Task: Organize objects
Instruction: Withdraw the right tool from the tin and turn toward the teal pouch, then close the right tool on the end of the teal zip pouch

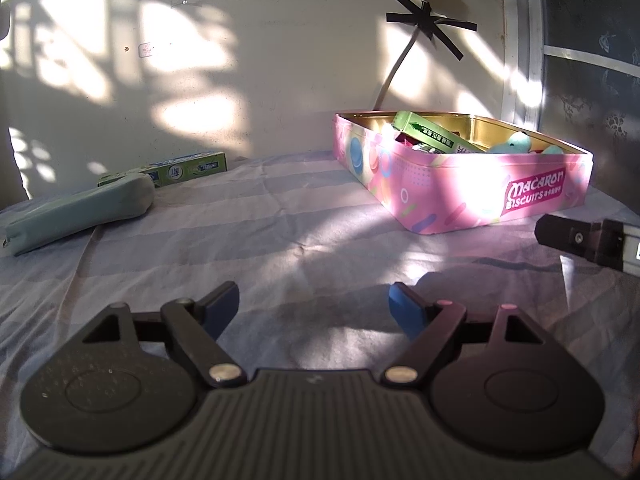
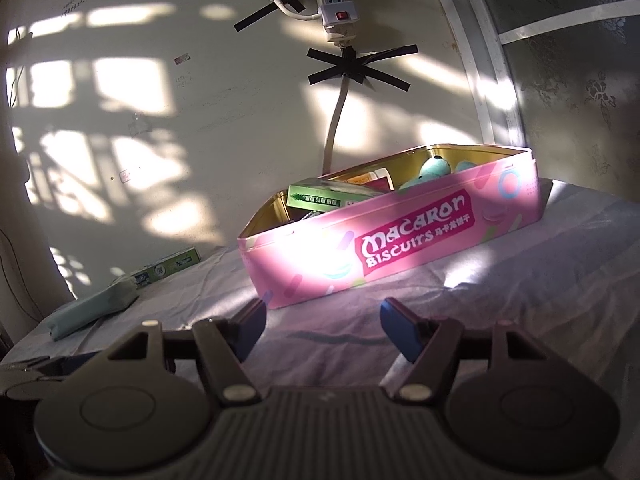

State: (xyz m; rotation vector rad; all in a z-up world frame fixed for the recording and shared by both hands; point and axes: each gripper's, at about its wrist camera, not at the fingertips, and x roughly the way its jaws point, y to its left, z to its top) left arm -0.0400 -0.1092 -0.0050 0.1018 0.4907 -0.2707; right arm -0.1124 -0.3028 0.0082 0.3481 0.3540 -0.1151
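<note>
The left gripper (image 1: 314,306) has its jaws standing wide apart with nothing between them, only bare striped cloth (image 1: 280,216) beneath; its blue pads (image 1: 404,312) touch no object. The right gripper (image 2: 322,326) is likewise parted and empty, its left fingertip close to the near corner of the pink biscuit tin (image 2: 400,240), though whether they touch cannot be told. In the left wrist view one finger of the right gripper (image 1: 580,238) pokes in at the right edge, just near the tin's front right corner.

The tin (image 1: 460,196) sits at the far right of the cloth-covered table, lid off, close to the wall (image 1: 280,60). Inside it lie a green box (image 1: 428,132) propped at a slant and a teal plush toy (image 1: 516,142). On the far left, a pale green pouch (image 1: 80,212) lies flat on the cloth, and just behind it, touching or nearly so, a green toothpaste box (image 1: 180,168) lies close to the wall.

Between the pouch and the tin the cloth is open across the middle. The table's left edge falls away just beyond the pouch; on the right, the cloth runs on past the tin.
</note>
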